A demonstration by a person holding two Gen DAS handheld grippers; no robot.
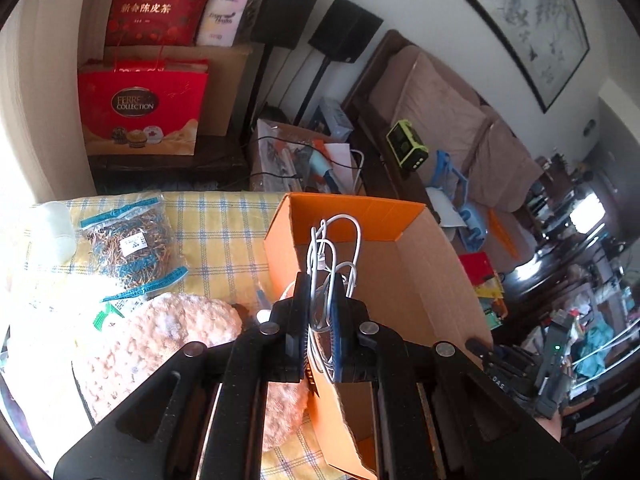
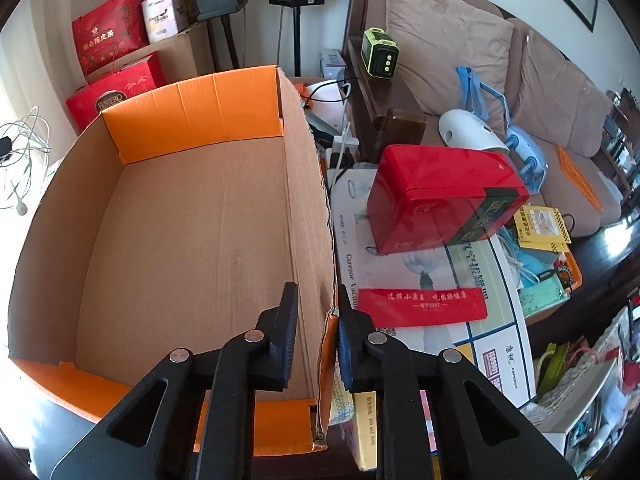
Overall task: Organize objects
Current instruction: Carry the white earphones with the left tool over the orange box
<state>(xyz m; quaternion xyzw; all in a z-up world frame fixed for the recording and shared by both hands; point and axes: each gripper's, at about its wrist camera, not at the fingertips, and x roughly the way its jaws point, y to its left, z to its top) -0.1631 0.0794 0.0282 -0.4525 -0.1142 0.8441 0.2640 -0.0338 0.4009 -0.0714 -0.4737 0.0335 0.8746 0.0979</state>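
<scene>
An open cardboard box [image 1: 404, 276] with orange flaps stands on the checked cloth; it shows empty in the right wrist view [image 2: 188, 224]. My left gripper [image 1: 322, 300] is shut on a tangle of white earphone cable [image 1: 334, 248] and holds it over the box's left wall. The cable also shows at the left edge of the right wrist view [image 2: 24, 156]. My right gripper [image 2: 318, 312] is shut on the box's right wall [image 2: 316, 208], one finger inside and one outside.
A bag of coloured wires [image 1: 128, 240], a fluffy pink item [image 1: 168, 344] and a white cup [image 1: 56, 228] lie left of the box. A red tin [image 2: 444, 200], a red envelope [image 2: 420, 306] and printed boxes lie to its right. A sofa [image 2: 520, 72] stands behind.
</scene>
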